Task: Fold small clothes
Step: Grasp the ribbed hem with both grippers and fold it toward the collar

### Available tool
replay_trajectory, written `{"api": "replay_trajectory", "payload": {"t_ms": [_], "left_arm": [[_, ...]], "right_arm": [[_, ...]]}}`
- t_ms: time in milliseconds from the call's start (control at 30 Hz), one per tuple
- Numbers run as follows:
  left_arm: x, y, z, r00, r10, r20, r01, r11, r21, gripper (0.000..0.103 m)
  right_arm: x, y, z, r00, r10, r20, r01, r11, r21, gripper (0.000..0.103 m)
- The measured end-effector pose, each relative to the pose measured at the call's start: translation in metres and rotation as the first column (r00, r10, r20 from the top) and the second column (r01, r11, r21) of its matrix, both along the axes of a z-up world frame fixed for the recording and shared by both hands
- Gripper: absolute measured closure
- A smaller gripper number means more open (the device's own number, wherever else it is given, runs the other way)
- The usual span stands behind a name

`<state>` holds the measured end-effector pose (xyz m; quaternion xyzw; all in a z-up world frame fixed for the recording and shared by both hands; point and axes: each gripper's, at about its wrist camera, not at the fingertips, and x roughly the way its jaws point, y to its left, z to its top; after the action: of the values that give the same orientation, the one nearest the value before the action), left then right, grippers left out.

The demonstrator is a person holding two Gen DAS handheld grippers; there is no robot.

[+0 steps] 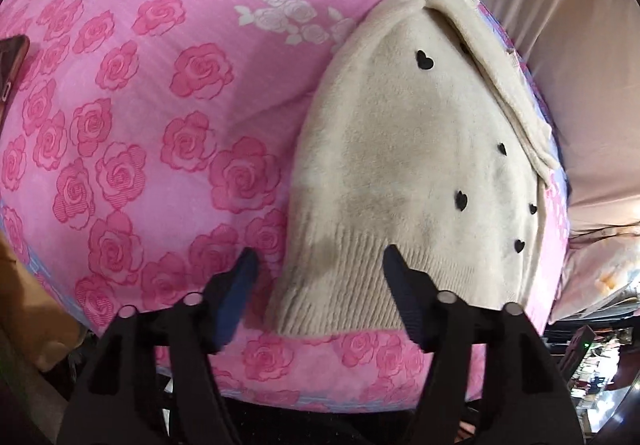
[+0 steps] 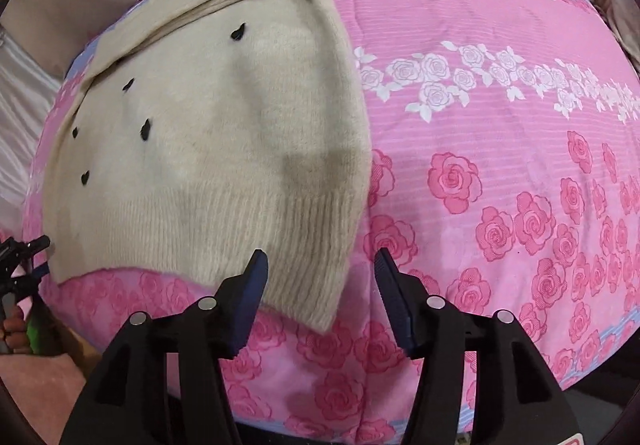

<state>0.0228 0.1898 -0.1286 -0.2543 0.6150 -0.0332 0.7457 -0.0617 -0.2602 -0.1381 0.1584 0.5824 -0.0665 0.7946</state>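
A small cream knit sweater (image 1: 404,173) with black hearts lies flat on the pink rose-print bedspread (image 1: 132,117), ribbed hem toward me, one sleeve folded across its far side. My left gripper (image 1: 318,265) is open and empty, hovering over the hem's left corner. In the right wrist view the sweater (image 2: 208,133) lies left of centre. My right gripper (image 2: 320,265) is open and empty, over the hem's right corner. The left gripper (image 2: 28,257) shows at the far left edge by the hem's other corner.
The bedspread (image 2: 500,133) stretches wide to the right of the sweater. A phone (image 1: 12,65) lies at the bed's left edge. Beige curtain fabric (image 1: 560,5) hangs beyond the far side. The bed's near edge is just below both grippers.
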Motion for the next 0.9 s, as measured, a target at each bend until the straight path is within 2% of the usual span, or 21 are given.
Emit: {"api": "replay_trajectory", "payload": {"t_ms": [33, 67, 100, 133, 167, 200, 300, 400, 567, 733, 800, 867, 900], "left_arm": [[0.002, -0.003, -0.001, 1.0, 0.001, 0.0, -0.001, 1.0, 0.005, 0.03], [0.004, -0.008, -0.001, 1.0, 0.003, 0.002, -0.003, 1.0, 0.019, 0.029], [0.005, -0.01, -0.001, 1.0, -0.002, 0.005, 0.001, 1.0, 0.026, 0.032], [0.007, -0.015, -0.001, 1.0, -0.02, 0.007, 0.02, 1.0, 0.014, 0.052], [0.009, -0.019, -0.003, 0.999, -0.048, 0.001, 0.048, 0.999, -0.018, 0.068], [0.01, -0.021, -0.004, 0.998, -0.066, -0.02, 0.065, 0.997, -0.039, 0.095], [0.005, -0.01, 0.005, 0.999, -0.043, -0.021, 0.041, 0.995, -0.095, 0.096], [-0.005, 0.01, 0.022, 0.999, -0.02, -0.038, 0.015, 0.99, -0.142, 0.096], [-0.02, 0.031, 0.045, 0.997, -0.05, -0.066, 0.039, 0.986, -0.161, 0.097], [-0.035, 0.033, 0.053, 0.991, -0.062, -0.115, 0.045, 0.988, -0.148, 0.097], [-0.043, 0.036, 0.062, 0.99, -0.038, -0.135, 0.017, 0.988, -0.154, 0.097], [-0.045, 0.04, 0.08, 0.992, 0.005, -0.125, -0.026, 0.985, -0.17, 0.097], [-0.043, 0.041, 0.094, 0.995, 0.038, -0.097, -0.055, 0.981, -0.186, 0.097]], "right_arm": [[0.001, -0.002, -0.004, 1.0, -0.015, -0.007, 0.015, 1.0, 0.007, 0.048], [0.003, -0.003, -0.009, 1.0, -0.023, -0.013, 0.023, 0.999, 0.027, 0.049], [0.005, -0.005, -0.011, 0.999, -0.034, -0.014, 0.034, 0.999, 0.03, 0.055], [0.005, -0.005, -0.01, 0.999, -0.036, 0.014, 0.036, 0.998, 0.051, 0.095], [0.007, -0.006, -0.01, 0.999, -0.036, 0.008, 0.035, 0.994, 0.099, 0.094], [0.008, -0.005, -0.009, 0.999, -0.049, 0.011, 0.048, 0.992, 0.117, 0.095], [0.0, -0.003, 0.013, 0.997, -0.015, 0.078, 0.003, 0.989, 0.147, 0.097], [-0.018, -0.008, 0.034, 0.994, 0.031, 0.101, -0.045, 0.988, 0.147, 0.097], [-0.05, -0.024, 0.051, 0.994, 0.081, 0.069, -0.09, 0.986, 0.14, 0.098], [-0.073, -0.011, 0.056, 0.988, 0.155, 0.027, -0.157, 0.971, 0.181, 0.098], [-0.08, -0.002, 0.063, 0.979, 0.204, 0.023, -0.204, 0.957, 0.205, 0.098], [-0.082, 0.0, 0.082, 0.975, 0.212, 0.063, -0.222, 0.943, 0.249, 0.098], [-0.079, -0.006, 0.1, 0.972, 0.207, 0.115, -0.23, 0.937, 0.263, 0.098]]}}
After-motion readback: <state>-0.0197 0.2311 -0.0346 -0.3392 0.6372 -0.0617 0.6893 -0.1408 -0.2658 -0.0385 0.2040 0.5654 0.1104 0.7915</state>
